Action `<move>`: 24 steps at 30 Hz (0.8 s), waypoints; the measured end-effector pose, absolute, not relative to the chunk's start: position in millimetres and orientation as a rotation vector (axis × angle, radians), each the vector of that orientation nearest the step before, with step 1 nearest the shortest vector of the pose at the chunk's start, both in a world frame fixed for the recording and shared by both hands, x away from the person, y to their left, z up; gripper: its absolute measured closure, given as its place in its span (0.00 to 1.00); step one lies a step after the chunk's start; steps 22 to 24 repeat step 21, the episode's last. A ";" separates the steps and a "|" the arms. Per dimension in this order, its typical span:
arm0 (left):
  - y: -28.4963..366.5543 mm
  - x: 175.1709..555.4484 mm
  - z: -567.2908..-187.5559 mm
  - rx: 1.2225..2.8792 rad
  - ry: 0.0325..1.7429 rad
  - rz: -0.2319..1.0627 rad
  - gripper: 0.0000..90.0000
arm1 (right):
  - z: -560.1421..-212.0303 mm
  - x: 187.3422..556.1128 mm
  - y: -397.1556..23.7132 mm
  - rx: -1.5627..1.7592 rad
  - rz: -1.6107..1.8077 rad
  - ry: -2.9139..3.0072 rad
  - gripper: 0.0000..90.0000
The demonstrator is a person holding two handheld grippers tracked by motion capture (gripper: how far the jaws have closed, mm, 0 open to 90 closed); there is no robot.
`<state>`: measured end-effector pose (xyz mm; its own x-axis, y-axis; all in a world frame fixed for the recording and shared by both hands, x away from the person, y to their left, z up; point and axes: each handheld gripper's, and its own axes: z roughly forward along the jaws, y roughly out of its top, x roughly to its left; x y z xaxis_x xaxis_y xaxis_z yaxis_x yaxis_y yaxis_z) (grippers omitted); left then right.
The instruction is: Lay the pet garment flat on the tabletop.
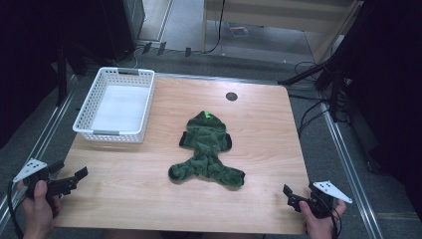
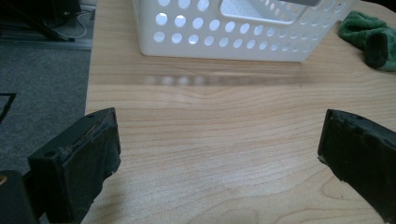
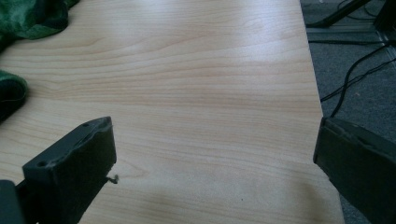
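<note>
- Both hands sat at the near edge of the desk, each holding one gripper; the left gripper and the right gripper each had its jaws spread wide, grasping nothing.
- Left gripper view: the jaws stood apart over bare wood, with the white basket ahead of them and one green sleeve farther off to the side.
- Right gripper view: the jaws stood apart over bare wood, near the desk's edge, with green fabric ahead and to the side.
- The green garment, a small hooded fleece suit, lay spread flat between the two grippers and beyond them, well apart from each.
- The basket lay ahead of the left gripper, beside the garment without touching it; it held nothing.
- Progress, as judged: the work had not begun. The garment was untouched; reaching, grasping and any folding or placing into the basket remained.
</note>
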<state>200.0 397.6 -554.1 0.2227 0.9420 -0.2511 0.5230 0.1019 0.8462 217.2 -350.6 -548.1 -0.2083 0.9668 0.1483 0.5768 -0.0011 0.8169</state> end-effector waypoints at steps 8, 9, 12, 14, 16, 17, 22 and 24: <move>398.2 200.4 -554.2 1.543 1.433 0.544 0.00 | -548.3 218.2 -350.5 1.598 1.096 1.825 0.00; 398.2 200.4 -554.2 1.542 1.433 0.545 0.00 | -548.4 218.2 -350.6 1.598 1.097 1.825 0.00; 398.2 200.6 -554.3 1.542 1.432 0.542 0.00 | -548.5 218.6 -350.7 1.599 1.096 1.825 0.00; 398.2 200.7 -554.3 1.544 1.433 0.539 0.00 | -548.5 218.6 -350.7 1.600 1.096 1.825 0.00; 398.2 200.9 -554.4 1.545 1.431 0.538 0.00 | -548.5 218.6 -350.8 1.599 1.098 1.827 0.00; 398.2 200.9 -554.4 1.547 1.430 0.537 0.00 | -548.5 218.7 -350.8 1.600 1.099 1.827 0.00; 398.2 201.0 -554.3 1.548 1.430 0.536 0.00 | -548.6 218.9 -350.8 1.599 1.099 1.830 0.00; 398.2 201.0 -554.3 1.548 1.430 0.536 0.00 | -548.6 218.9 -350.8 1.599 1.099 1.830 0.00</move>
